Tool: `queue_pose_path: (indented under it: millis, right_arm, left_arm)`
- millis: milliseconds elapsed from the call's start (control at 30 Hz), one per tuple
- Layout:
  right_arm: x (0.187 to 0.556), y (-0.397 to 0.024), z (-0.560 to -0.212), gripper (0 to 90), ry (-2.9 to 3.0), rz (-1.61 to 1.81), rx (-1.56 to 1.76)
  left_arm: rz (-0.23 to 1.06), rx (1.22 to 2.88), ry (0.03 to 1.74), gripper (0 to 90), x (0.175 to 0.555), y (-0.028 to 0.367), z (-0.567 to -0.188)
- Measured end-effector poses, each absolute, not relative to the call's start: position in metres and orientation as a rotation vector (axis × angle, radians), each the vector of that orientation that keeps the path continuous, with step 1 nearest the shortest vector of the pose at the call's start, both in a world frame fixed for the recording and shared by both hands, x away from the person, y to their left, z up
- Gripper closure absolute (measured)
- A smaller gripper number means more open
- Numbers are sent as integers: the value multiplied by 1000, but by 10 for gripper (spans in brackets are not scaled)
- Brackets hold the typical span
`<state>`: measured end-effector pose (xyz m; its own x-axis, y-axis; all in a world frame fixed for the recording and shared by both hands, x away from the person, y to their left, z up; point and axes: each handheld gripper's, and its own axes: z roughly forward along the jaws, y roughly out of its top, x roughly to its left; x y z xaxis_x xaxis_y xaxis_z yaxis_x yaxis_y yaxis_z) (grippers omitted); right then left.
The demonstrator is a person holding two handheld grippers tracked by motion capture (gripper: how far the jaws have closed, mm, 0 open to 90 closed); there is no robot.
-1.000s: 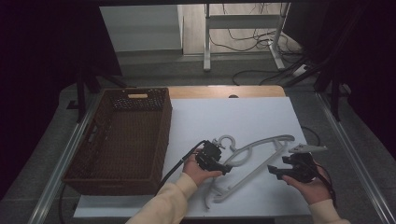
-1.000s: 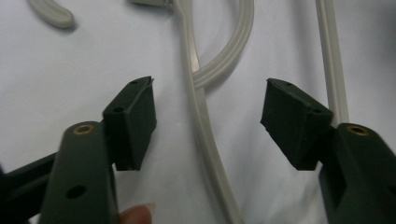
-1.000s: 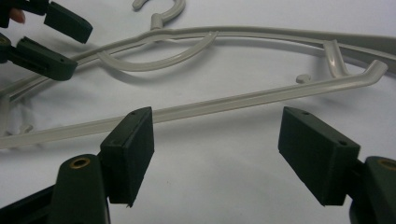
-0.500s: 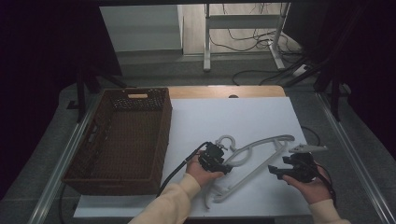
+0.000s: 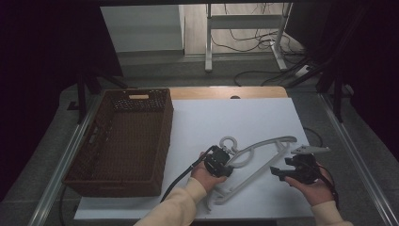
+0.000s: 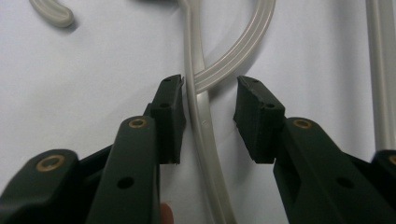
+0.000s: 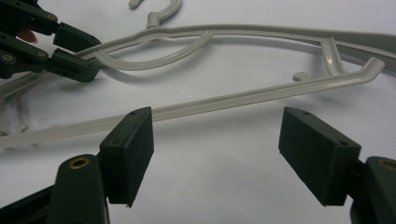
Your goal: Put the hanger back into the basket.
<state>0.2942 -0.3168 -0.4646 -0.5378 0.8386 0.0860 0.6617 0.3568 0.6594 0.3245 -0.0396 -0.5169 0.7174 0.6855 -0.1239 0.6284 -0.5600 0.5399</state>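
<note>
The grey plastic hanger (image 5: 256,162) lies flat on the white table (image 5: 226,122), at about 5 o'clock from the table's middle, its hook (image 5: 229,141) pointing toward 11 o'clock. By its look it is light, stiff and smooth: thin ribbed bars that should lift easily but may slip or swivel in a narrow pinch, and could snap if twisted hard. The soundest hold appears to be the arm close to the neck, where the curved brace joins, so that the load hangs near balance. The left gripper (image 6: 208,100) is placed exactly there; its jaws have just been closing and now straddle the arm, the left pad touching or all but touching the bar, the right pad standing clear, so no grip is made yet. The right gripper (image 7: 215,140) waits at 3 o'clock from the hanger's lower bar (image 7: 196,108), jaws wide apart and holding nothing. At 9 o'clock from the hanger stands a brown wicker basket (image 5: 162,141), deep-walled and seemingly bare inside; its near wall is the one obstacle, and the hanger's long arms would need to clear the rim. The left gripper's cable (image 5: 179,179) trails toward 7 o'clock and could snag.
</note>
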Motion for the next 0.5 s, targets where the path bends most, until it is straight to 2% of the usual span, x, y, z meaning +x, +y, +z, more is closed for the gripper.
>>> queue_pose_path:
  millis: [233, 400, 500]
  right_arm:
    - [294, -317, -465, 264, 2354, 953, 1340]
    - [294, -317, -464, 264, 2350, 951, 1343]
    - [294, -317, -464, 263, 2350, 949, 1344]
  left_arm:
    - [151, 2363, 1012, 703, 325, -39, -516]
    - [102, 2335, 1066, 790, 331, -35, -516]
    - [68, 2322, 1087, 800, 333, -33, -516]
